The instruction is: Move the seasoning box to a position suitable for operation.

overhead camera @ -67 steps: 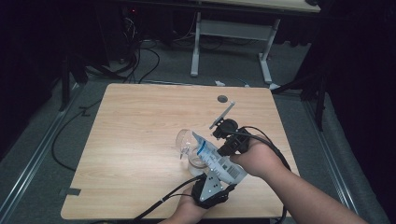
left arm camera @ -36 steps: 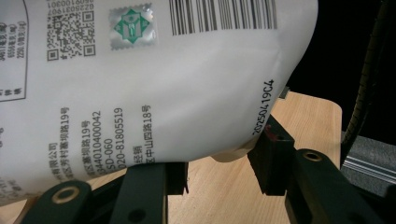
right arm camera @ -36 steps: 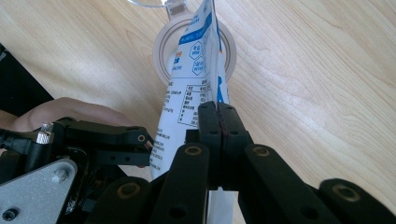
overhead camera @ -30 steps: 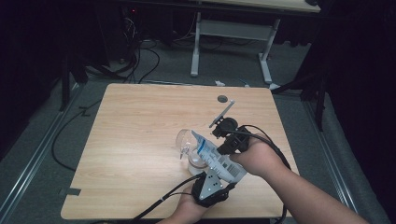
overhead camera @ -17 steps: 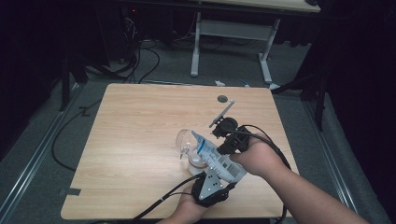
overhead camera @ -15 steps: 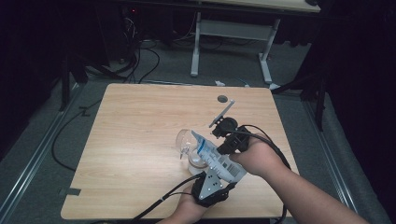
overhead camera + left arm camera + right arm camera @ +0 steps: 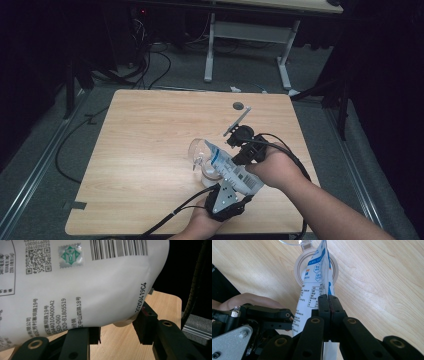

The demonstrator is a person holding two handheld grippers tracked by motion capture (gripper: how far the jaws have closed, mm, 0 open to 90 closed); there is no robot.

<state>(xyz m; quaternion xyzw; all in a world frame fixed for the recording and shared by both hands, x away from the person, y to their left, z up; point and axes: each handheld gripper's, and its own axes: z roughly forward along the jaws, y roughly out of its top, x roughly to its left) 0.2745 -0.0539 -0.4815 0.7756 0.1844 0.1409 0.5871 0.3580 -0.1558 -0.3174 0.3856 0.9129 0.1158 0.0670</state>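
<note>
- The white pouch (image 7: 232, 167) is a soft plastic bag printed with barcodes, a QR code and blue panels; it hangs tilted above the near right part of the surface (image 7: 150, 150), its top end over the container (image 7: 205, 167).
- In the left gripper view the pouch's (image 7: 87, 285) smooth, bulging lower side swells out between the two black jaws.
- The left gripper (image 7: 227, 195), near the front edge, has its jaws about half spread with the pouch's fat lower end between them; the bag's wall reaches both inner faces, so it grips the pouch there.
- The right gripper (image 7: 328, 306) has its jaws pressed fully together on the flat, sealed edge of the pouch (image 7: 317, 277), pinching the thin film; in the high view it sits at (image 7: 242, 145), right of the container.
- The container is clear and round with a pale ring-shaped rim (image 7: 299, 262) in the right gripper view; a clear hinged lid (image 7: 196, 150) stands up at its left side.
- The surface is light wood-grain laminate with rounded corners, and a small dark round plug (image 7: 238, 105) is set near its far edge.
- The left half and far part of the surface are bare, giving open room; both hands work close to the front right edge.
- Cables (image 7: 165, 220) trail off the front edge.
</note>
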